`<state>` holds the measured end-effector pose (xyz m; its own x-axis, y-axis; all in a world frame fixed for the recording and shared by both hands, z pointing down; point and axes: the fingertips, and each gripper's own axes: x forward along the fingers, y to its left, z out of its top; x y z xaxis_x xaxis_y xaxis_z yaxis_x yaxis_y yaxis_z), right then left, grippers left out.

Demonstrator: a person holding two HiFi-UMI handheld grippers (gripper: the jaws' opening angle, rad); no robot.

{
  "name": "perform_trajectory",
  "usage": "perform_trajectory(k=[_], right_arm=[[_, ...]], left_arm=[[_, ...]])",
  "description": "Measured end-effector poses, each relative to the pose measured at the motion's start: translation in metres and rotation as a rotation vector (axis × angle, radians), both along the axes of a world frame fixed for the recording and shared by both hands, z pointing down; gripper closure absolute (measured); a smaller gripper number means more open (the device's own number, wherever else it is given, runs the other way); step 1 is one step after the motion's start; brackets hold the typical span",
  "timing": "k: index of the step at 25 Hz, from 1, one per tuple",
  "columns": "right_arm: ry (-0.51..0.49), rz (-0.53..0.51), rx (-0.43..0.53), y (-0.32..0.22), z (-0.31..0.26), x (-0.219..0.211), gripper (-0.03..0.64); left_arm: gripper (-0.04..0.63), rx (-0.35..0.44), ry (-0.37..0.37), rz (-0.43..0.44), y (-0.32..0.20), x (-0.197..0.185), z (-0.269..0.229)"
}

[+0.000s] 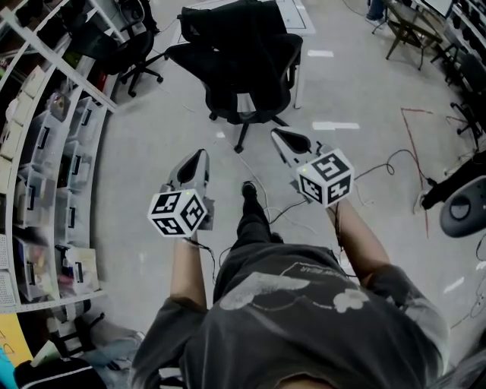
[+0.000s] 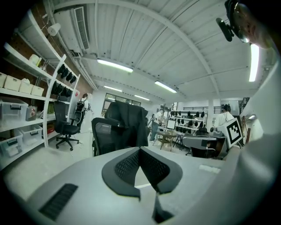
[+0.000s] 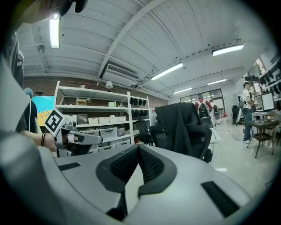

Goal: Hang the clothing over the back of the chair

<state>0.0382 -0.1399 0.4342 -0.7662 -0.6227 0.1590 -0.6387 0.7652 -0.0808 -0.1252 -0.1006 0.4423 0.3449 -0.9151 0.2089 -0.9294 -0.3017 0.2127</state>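
Fingers (image 2: 126,166) of our left gripper (image 2: 139,150) meet at their tips with nothing between them, and our right gripper (image 3: 138,147) has its dark ribbed pads (image 3: 151,165) closed together the same way, also empty. We see the black jacket (image 1: 228,23) draped over the top of the backrest of the black mesh office chair (image 1: 247,72). That chair stands on the pale grey floor (image 1: 137,152) straight ahead of us, well apart from both grippers, which we hold side by side, pointing toward it. Along our left runs a white metal shelving rack (image 1: 45,144) loaded with clear plastic bins, and a second black office chair (image 2: 66,127) stands near it. Long white strip lights (image 2: 114,66) run across the ribbed ceiling above
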Motion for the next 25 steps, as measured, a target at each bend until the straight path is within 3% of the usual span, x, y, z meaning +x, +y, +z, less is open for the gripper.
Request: perform_trajectory(k=[10,17,25], right_arm=[[0.020,-0.011,-0.035,0.010,0.016,-0.005,0.626],[0.002,-0.002,-0.057,-0.003,0.020,-0.011,0.626],[-0.017,0.033,-0.074,-0.012,0.024,-0.038,0.626]], left_arm=[[0.594,-0.040,0.020,0.003,0.012,-0.006,0.018],[0.594,-0.028,0.022,0.019,0.002,-0.002,0.016],[0.594,-0.058,0.014,0.053,-0.004,-0.029,0.028]])
